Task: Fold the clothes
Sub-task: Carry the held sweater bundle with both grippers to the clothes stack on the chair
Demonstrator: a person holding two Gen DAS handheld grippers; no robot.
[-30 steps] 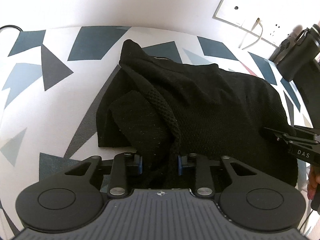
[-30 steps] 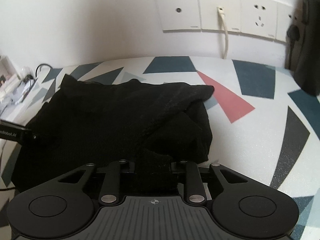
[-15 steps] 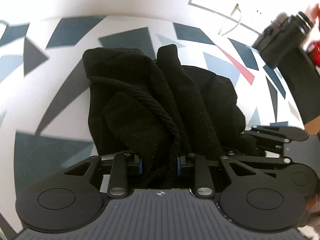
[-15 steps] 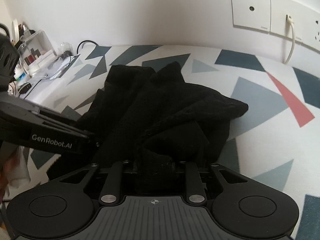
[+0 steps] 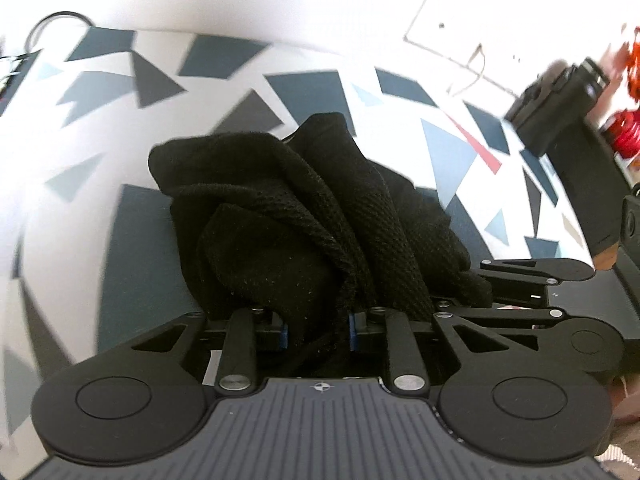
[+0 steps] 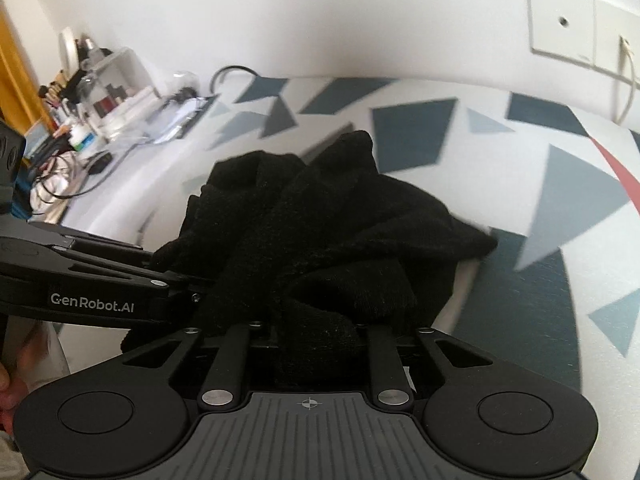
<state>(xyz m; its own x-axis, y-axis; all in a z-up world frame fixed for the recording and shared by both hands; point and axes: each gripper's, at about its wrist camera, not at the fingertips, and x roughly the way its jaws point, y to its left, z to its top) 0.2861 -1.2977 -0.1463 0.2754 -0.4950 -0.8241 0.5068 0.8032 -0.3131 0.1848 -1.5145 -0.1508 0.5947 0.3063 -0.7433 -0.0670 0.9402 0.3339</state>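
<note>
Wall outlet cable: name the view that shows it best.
The right wrist view: the white cable hangs in fair focus from the wall plates at the upper right. In the left wrist view the cable is only a faint, washed-out, blurred line.

Both wrist fisheyes sat close above the surface [image 5: 100,152], facing the wall; shared the black garment [image 5: 304,216], each caught the other gripper [image 6: 176,280].

You've got a geometric-print tablecloth [image 6: 560,208], wall sockets [image 6: 560,24] far right, cluttered toiletries [image 6: 100,96] far left.
</note>
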